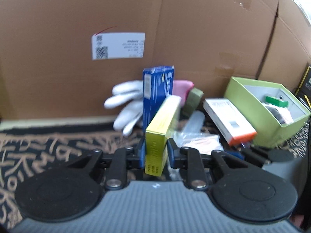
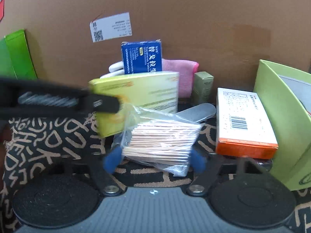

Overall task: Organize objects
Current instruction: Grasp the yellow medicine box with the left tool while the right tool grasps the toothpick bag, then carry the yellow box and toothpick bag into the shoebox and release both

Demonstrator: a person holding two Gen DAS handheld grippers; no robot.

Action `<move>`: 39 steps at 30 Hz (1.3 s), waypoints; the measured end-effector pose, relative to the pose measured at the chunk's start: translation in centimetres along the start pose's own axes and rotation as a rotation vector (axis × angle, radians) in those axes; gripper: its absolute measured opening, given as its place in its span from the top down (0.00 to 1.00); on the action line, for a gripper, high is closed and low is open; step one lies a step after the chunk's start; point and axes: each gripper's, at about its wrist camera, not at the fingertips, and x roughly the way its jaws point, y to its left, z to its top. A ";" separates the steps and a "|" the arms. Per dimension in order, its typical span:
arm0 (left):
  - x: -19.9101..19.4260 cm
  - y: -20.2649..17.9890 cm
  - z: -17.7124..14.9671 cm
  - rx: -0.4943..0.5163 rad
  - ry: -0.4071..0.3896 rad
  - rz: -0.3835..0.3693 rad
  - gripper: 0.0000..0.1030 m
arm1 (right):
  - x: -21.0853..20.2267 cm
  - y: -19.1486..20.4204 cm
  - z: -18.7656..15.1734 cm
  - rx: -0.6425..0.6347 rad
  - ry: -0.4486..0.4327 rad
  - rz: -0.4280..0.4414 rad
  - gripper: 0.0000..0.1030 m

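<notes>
My left gripper (image 1: 156, 151) is shut on a yellow-green box (image 1: 162, 124), held tilted just above the patterned cloth; the box also shows in the right wrist view (image 2: 140, 97), with the left gripper's body (image 2: 58, 101) at its left end. My right gripper (image 2: 153, 159) stands open around a clear bag of wooden sticks (image 2: 161, 137) that lies on the cloth, its blue pads (image 2: 110, 162) beside the bag's two ends. A blue box (image 1: 157, 91) (image 2: 142, 57) stands upright behind. A white-and-orange box (image 1: 229, 120) (image 2: 243, 120) lies to the right.
A large cardboard box (image 1: 136, 19) forms a wall behind. A white glove (image 1: 126, 103), a pink cloth (image 2: 184, 75), a small olive box (image 2: 203, 86) and a pale oblong case (image 2: 200, 110) lie by it. An open green box (image 1: 272, 104) (image 2: 281, 106) holds items at right.
</notes>
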 end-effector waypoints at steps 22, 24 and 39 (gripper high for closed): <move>-5.3 -3.3 -4.7 0.062 0.051 0.141 0.53 | -11.9 -1.1 -8.3 -0.054 0.046 0.047 0.11; -4.8 -3.0 -4.8 0.046 0.079 0.132 0.71 | -11.6 -0.3 -8.5 -0.097 0.048 0.028 0.05; -8.6 -7.1 -2.9 0.086 0.000 -0.001 0.82 | -15.5 -3.2 -8.3 -0.042 -0.091 0.053 0.27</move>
